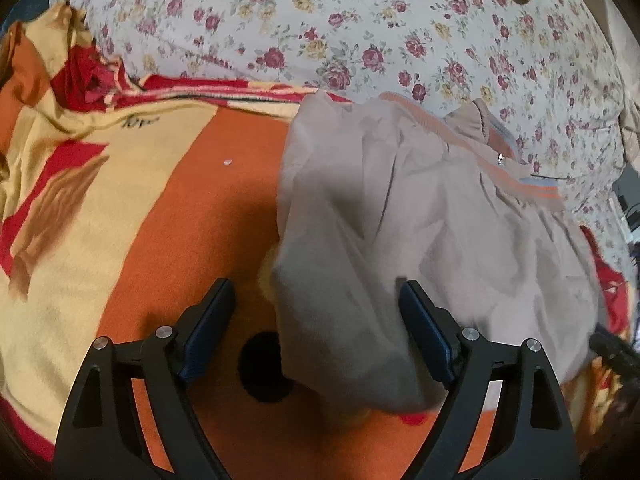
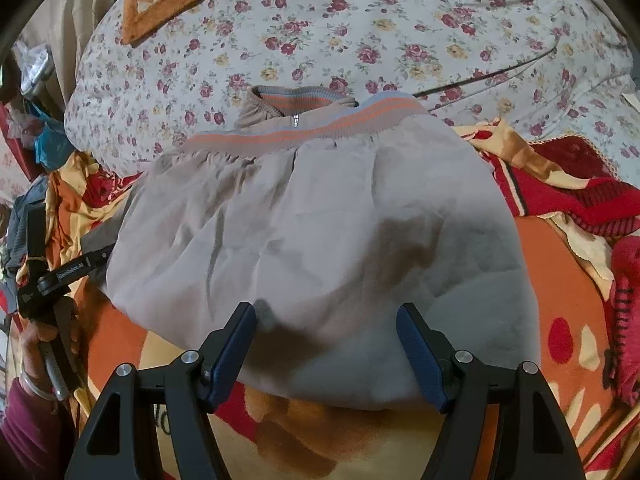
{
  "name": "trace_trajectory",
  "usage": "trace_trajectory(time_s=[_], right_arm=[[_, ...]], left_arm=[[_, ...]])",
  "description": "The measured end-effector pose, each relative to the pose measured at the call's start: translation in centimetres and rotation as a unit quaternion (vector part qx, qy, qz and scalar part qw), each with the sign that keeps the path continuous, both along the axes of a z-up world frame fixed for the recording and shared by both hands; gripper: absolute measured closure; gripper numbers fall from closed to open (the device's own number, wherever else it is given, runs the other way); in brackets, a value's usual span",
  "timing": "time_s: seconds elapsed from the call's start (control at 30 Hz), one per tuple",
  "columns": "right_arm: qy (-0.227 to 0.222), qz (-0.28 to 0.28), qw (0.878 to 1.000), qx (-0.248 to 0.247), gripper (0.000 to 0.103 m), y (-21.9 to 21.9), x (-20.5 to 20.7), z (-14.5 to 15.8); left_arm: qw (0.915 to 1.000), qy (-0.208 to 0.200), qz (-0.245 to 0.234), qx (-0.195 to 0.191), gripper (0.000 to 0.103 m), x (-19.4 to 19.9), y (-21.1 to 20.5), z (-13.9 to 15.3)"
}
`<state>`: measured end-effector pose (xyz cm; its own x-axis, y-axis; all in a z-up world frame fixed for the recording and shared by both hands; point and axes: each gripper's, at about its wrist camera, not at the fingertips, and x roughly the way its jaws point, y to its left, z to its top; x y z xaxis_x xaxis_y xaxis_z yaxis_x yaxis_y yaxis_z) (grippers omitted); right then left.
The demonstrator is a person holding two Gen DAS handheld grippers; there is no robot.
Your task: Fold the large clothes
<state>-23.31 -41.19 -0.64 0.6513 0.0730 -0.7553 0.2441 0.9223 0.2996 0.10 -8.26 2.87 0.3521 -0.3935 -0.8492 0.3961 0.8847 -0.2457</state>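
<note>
In the left wrist view the left gripper (image 1: 316, 320) has its jaws standing wide apart; a folded edge of the grey jacket (image 1: 400, 208) hangs down between them at lower centre, lying against the right-hand pad but not pinched. In the right wrist view the right gripper (image 2: 326, 344) also has its jaws apart, framing the jacket's (image 2: 320, 232) near hem at lower centre without clamping it.

The jacket lies folded on the bed, filling the middle of the right view and the centre-right of the left view. Its striped ribbed waistband (image 2: 304, 128) is doubled up against the collar (image 2: 300, 100) and zip pull (image 2: 295, 120) in the upper middle, so one lengthwise fold looks done and the cloth freed. The next move, as I judge it, calls for both pairs of jaws to close on an edge or corner and carry it over for a further fold, or to press the bundle flat.

The jacket's cloth is thin, smooth and creased, likely slippery; the ribbed bands are thicker and elastic. Beneath it lies a plush orange, cream and red blanket (image 1: 224, 208), fuzzy and soft. Beyond, a floral quilt (image 2: 400, 32) bulges across the top. At the lower left edge of the right view a hand (image 2: 44, 340) holds the other tool.
</note>
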Motion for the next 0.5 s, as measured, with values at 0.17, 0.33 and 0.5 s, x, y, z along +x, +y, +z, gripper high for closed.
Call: trace_trajectory(time_s=[0.17,0.33,0.5], right_arm=[[-0.004,-0.003,1.0,0.002,0.033,-0.5,-0.5,0.3],[-0.012,-0.009,1.0,0.013,0.032,-1.3,-1.0,0.5],[-0.015,-0.006,1.0,0.019,0.032,-1.5,-1.1,0.3]], left_arm=[[0.996,0.03,0.015,-0.083,0.018,1.1,1.7,2.2],[0.9968,0.043,0.024,-0.063,0.018,4.0,1.1,2.2],[0.995,0.085,0.012,-0.051,0.018,7.6,-0.5,-0.1]])
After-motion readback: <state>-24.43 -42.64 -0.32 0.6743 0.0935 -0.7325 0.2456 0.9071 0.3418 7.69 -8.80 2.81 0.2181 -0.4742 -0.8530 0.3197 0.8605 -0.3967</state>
